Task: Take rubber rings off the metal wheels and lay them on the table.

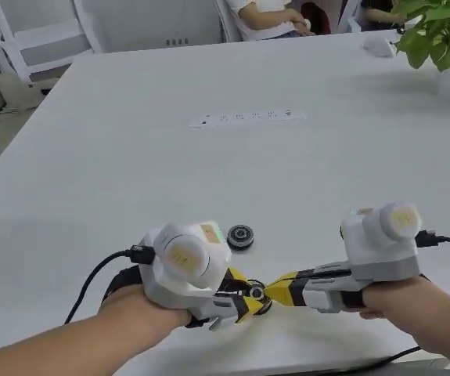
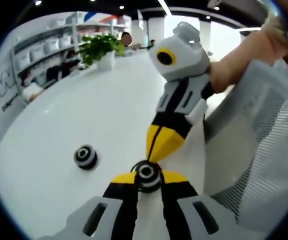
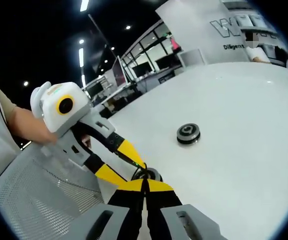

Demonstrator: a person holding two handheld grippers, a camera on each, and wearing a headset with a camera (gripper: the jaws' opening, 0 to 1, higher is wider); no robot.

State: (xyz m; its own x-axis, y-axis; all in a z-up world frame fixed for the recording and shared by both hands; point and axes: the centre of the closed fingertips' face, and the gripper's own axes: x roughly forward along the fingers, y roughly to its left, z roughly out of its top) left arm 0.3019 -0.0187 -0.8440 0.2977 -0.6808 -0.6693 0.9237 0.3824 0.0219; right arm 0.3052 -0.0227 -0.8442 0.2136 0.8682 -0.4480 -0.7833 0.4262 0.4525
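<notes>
While left gripper (image 2: 147, 177) clamps wheel (image 2: 147, 171), right gripper (image 3: 145, 181) closed against it

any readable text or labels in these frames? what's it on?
"W": large lettering on the white wall; the rest is cut off or blurred.
"Diligent": smaller line beneath it on that wall; the remainder is unreadable.
Power strip: markings too small to read.

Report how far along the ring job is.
Done: nothing I can confirm. In hand: left tongs grip one wheel, and the shut right tongs touch its rim. To do: strip it, then the other wheel on the table, seemingly unstripped.
</notes>
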